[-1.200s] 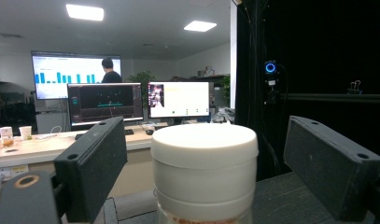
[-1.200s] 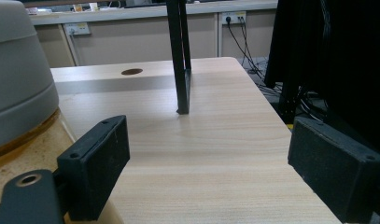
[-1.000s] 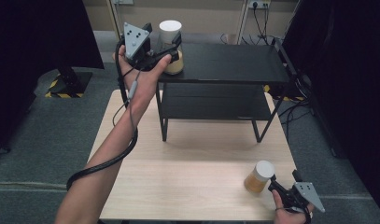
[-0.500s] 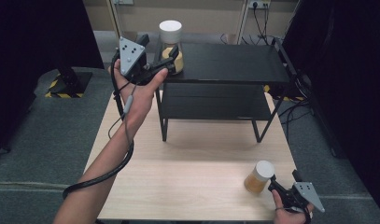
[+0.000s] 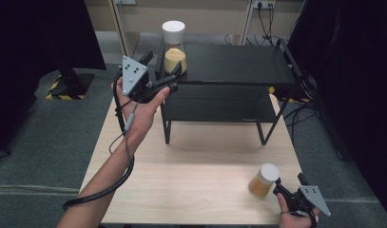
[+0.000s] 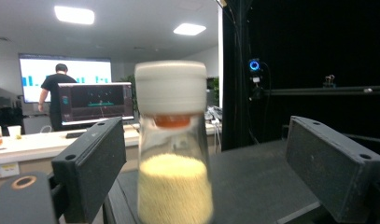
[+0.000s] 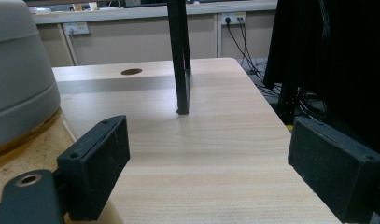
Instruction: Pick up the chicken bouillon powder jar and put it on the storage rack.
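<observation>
on the top shelf of a black two-tier rack (image 5: 238, 64), at its left corner, stands a tall clear jar (image 5: 174, 47) with a white lid, holding pale yellow grains to about half its height. the rack stands on the far half of a light wooden table (image 5: 191, 180). the left gripper (image 5: 173, 78) is held up at the rack's left end, its jaws spread wide and pointing toward the jar. in the left gripper view the jar (image 6: 172, 144) stands upright between the two black jaws, with a clear gap on each side, so neither pad touches it. near the table's front right corner stands a second jar (image 5: 264, 179), shorter, white-lidded and filled with amber grains. the right gripper (image 5: 280, 190) sits low just beside it, jaws spread wide and empty. in the right gripper view this jar (image 7: 19, 93) is outside the left jaw, and bare wood lies between the jaws.
</observation>
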The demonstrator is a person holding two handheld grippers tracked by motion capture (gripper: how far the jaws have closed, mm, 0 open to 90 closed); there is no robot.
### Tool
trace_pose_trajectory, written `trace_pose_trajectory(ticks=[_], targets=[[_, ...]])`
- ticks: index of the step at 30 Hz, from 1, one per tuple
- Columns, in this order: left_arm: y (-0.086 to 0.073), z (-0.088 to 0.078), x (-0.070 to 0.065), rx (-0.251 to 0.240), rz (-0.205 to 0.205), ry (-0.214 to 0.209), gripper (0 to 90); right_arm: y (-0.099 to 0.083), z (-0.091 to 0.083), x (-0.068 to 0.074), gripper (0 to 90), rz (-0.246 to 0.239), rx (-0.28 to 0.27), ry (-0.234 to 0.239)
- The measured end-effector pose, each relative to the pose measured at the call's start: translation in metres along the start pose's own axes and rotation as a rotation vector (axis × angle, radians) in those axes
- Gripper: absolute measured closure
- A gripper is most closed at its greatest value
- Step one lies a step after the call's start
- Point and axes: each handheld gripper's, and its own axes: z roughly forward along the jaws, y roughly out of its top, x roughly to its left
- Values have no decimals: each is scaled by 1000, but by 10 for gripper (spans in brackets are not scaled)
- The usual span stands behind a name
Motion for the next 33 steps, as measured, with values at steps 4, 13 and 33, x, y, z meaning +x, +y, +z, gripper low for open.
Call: trace_pose_trajectory(ticks=[4, 13, 33], targets=[[-8, -5, -2, -1, 8, 0, 119, 0, 0, 0, 129, -3, -2, -2], [-26, -17, -2, 4, 1, -7, 119, 0, 0, 0, 129, -3, -1, -1], [-93, -60, -9, 14, -36, -36, 111, 0, 0, 2, 129, -7, 0, 0]])
